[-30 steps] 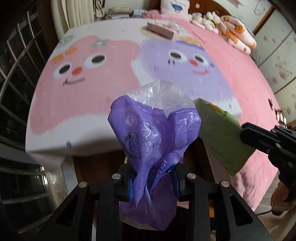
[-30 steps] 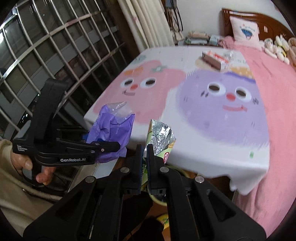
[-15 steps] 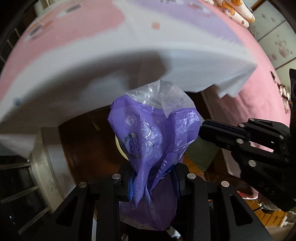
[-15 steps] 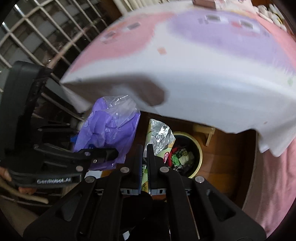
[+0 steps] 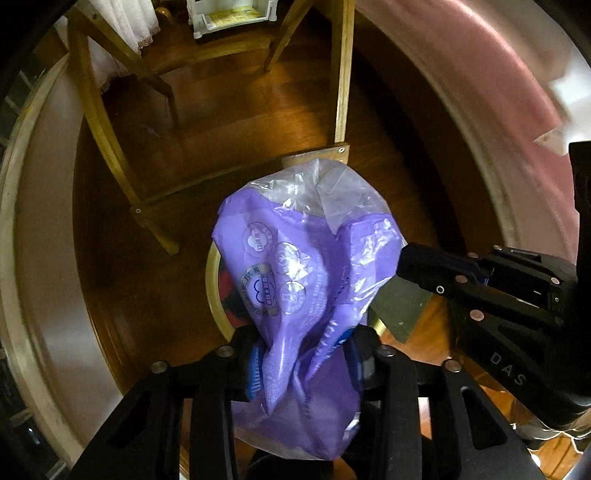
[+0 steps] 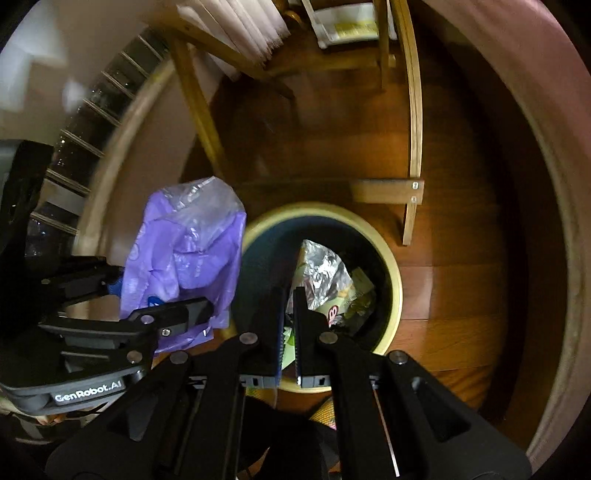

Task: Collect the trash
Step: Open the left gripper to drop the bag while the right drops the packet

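Observation:
My left gripper [image 5: 304, 354] points down with a crumpled purple plastic bag [image 5: 295, 266] between its blue pads; its jaws are opening and the bag still touches both pads. From the right wrist view that bag [image 6: 184, 251] hangs just left of a round bin with a yellow rim [image 6: 395, 273]. My right gripper [image 6: 291, 295] is shut on a green snack wrapper with a silver foil inside [image 6: 321, 269], held directly over the bin's dark mouth, where other trash lies. In the left wrist view the right gripper [image 5: 406, 258] comes in from the right with the wrapper [image 5: 399, 306], and the bin rim [image 5: 212, 288] peeks out behind the bag.
A wooden frame with legs [image 6: 410, 206] stands right behind the bin on the brown wooden floor [image 6: 461, 295]. A white basket [image 5: 229, 14] and a curtain hem [image 5: 122, 22] lie farther back. The pink bed side [image 5: 498, 92] curves along the right.
Both grippers have dropped from above the bed to just over the bin on the floor, carrying the bag and the wrapper. The left jaws stand slightly wider.

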The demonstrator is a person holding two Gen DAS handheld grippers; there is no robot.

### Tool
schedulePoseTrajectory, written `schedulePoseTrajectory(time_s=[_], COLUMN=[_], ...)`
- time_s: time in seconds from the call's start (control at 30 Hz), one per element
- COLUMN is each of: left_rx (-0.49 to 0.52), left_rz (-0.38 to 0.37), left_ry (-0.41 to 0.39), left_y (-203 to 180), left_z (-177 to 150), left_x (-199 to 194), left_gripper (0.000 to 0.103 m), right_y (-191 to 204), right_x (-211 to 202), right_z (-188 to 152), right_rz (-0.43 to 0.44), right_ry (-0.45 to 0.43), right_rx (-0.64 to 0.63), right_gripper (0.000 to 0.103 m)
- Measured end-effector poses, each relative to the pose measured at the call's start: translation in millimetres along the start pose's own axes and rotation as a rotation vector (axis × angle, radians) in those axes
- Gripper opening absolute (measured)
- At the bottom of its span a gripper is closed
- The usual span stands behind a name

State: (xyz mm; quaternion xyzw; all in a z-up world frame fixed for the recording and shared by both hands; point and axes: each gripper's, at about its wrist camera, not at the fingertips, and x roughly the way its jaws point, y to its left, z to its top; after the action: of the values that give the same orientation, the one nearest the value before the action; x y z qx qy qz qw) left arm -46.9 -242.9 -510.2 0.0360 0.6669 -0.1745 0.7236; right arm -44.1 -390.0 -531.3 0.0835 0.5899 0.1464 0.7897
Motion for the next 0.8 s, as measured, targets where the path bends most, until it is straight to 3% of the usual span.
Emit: schedulePoseTrajectory(time_s=[0.03, 0.13, 0.2, 0.3, 0.37, 0.47, 0.63, 0.8], left_rx=[0.002, -0.019, -0.039, -0.052, -0.056, -0.064, -0.064, -0.068], left_rz=[0.007, 0.000, 0.002, 0.019, 0.027, 0.031, 0.048, 0.049], left_ry=[-0.004, -0.015, -0.014, -0.017, -0.019, -0.021, -0.023, -0.040], left_y=[1, 12, 24, 31, 36, 40, 46, 42], left_z=[0, 6, 3, 8, 7, 6, 4, -4], left_x=[8, 25, 34, 47, 46, 45, 34, -4], left_gripper=[0.042, 0.059, 0.079, 0.081, 0.081, 0.084, 0.085, 0.085], right_y=[-5, -11, -11, -11, -13, -17, -11, 0], right_x=[10, 30, 40, 52, 54, 54, 39, 8], right_z=[-3, -10, -11, -14, -16, -15, -12, -6], right_rz=[0.001, 0.014, 0.006, -0.005, -0.029, -0.034, -0.036, -0.040], right_ry=[0.006, 0.014, 0.026, 0.044, 0.043, 0.040, 0.032, 0.017], right_rx=[0.007, 0.016, 0.014, 0.017, 0.021, 0.039, 0.038, 0.056], right_gripper=[0.003, 0.003, 0.003, 0.012, 0.031, 0.051, 0.052, 0.052])
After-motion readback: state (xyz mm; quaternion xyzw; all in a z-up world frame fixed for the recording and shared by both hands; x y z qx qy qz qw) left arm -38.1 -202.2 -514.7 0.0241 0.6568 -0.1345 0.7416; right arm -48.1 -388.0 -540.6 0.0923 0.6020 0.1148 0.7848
